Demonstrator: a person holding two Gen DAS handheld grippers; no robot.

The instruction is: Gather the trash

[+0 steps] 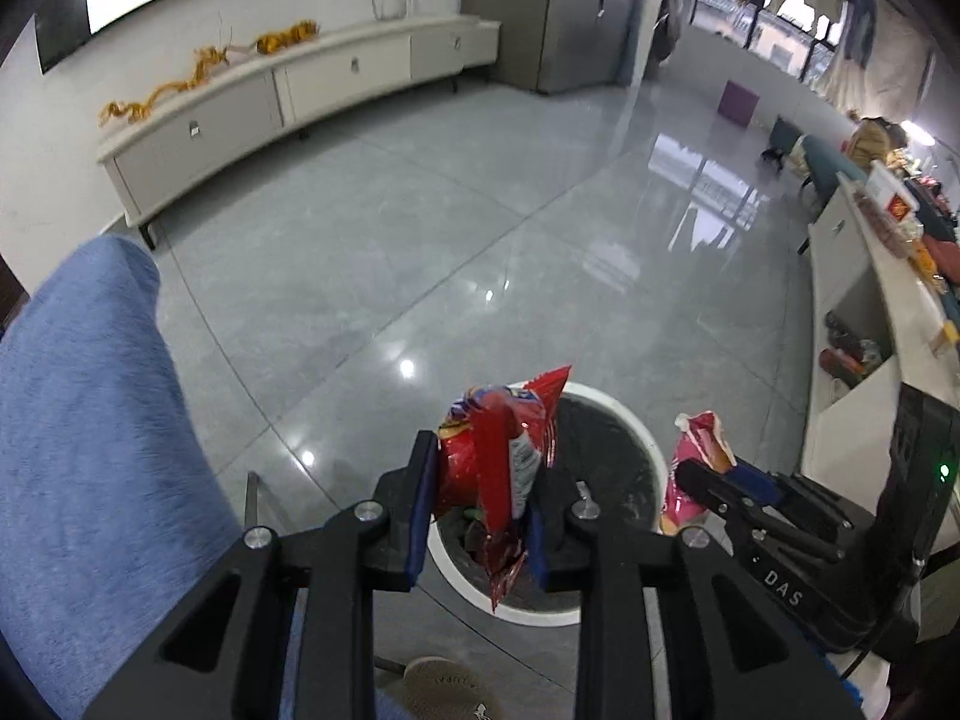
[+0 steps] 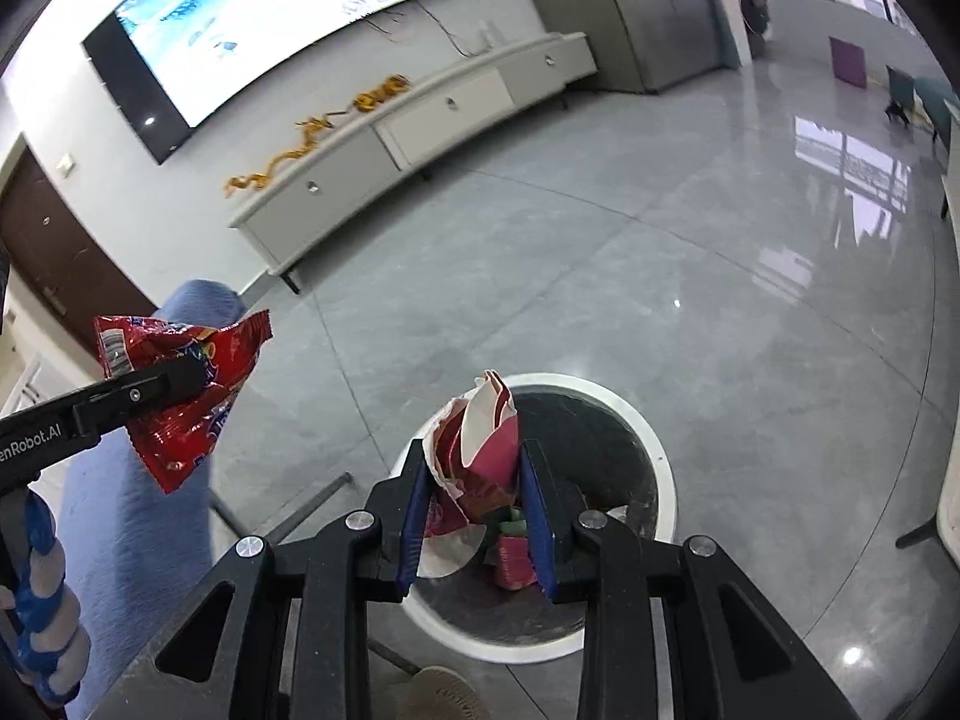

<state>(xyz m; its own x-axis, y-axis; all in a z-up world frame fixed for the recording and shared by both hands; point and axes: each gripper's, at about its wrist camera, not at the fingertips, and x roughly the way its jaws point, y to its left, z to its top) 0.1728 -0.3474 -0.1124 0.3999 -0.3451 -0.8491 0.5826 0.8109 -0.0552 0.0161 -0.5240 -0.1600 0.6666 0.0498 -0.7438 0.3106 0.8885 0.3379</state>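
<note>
My left gripper (image 1: pixel 480 498) is shut on a crumpled red snack bag (image 1: pixel 498 462) and holds it above a white-rimmed round trash bin (image 1: pixel 636 426) with a black liner. My right gripper (image 2: pixel 477 498) is shut on a crumpled pink wrapper (image 2: pixel 486 450) with a white inside, also above the bin (image 2: pixel 660 456). Some trash lies inside the bin (image 2: pixel 510 558). The right gripper with the pink wrapper (image 1: pixel 699 450) shows at the right of the left wrist view. The left gripper with the red bag (image 2: pixel 180 384) shows at the left of the right wrist view.
A blue fabric seat (image 1: pixel 90 420) stands left of the bin. A long white cabinet (image 1: pixel 288 96) lines the far wall under a big screen (image 2: pixel 270 18). A white counter (image 1: pixel 864 312) with clutter runs along the right. The glossy grey tile floor (image 1: pixel 420 240) spreads between.
</note>
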